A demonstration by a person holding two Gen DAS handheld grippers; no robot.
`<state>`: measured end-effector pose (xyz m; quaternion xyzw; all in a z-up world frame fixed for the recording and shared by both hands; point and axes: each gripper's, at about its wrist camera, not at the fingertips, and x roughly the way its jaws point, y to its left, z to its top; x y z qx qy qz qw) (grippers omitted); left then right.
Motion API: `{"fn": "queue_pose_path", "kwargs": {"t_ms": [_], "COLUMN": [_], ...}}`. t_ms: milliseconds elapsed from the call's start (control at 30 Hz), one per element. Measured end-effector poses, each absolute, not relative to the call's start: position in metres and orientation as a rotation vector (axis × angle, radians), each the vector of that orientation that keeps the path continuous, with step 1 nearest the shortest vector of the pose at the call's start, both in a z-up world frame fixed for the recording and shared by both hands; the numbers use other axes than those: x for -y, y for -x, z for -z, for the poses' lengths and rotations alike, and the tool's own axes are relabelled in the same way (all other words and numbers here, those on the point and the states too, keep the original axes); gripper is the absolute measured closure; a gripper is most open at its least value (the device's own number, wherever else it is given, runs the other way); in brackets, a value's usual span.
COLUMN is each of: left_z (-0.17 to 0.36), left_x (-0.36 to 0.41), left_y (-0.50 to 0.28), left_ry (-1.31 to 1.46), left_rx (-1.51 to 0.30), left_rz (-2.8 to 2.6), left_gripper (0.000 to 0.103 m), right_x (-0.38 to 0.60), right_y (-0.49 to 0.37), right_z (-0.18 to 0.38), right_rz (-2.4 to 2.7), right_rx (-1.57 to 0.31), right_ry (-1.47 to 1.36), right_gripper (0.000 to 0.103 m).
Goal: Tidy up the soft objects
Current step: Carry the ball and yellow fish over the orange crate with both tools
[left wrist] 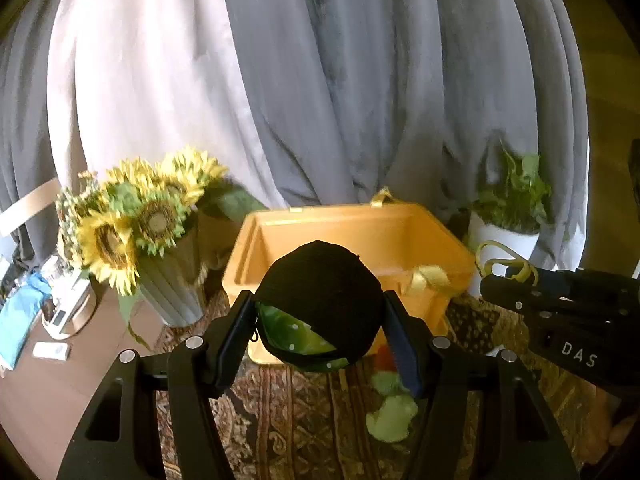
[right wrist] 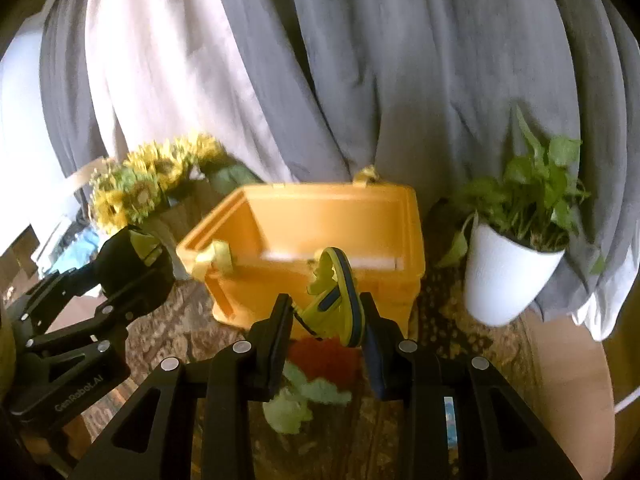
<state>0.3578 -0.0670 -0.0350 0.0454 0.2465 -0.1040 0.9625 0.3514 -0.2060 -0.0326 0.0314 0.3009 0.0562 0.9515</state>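
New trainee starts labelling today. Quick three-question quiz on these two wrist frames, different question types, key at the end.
1. True or false: the yellow bin already holds soft items.
2. What does the right gripper hold?
A. a red cloth
B. a yellow and blue item
C. a sunflower
3. Name what the left gripper grips.

Key
1. False: no item shows inside it.
2. B, the yellow and blue item.
3. A round black and green soft object.
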Motion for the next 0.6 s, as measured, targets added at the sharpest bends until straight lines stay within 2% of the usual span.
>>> {"fn": "queue_pose_path", "kwargs": {"t_ms": [600], "left_z": [0.01], "left_x": [0.059], "left_y": [-0.408], "left_ry": [-0.091], "left_rx": [-0.433], "left_rz": [0.185], "left_gripper": [0.04], "right_x": [0.194], "right_y": [-0.402], "right_z": [0.002], "right_rz": [-0.119], "right_rx": [-0.519], "right_ry": [-0.019], "right_gripper": [0.069]}}
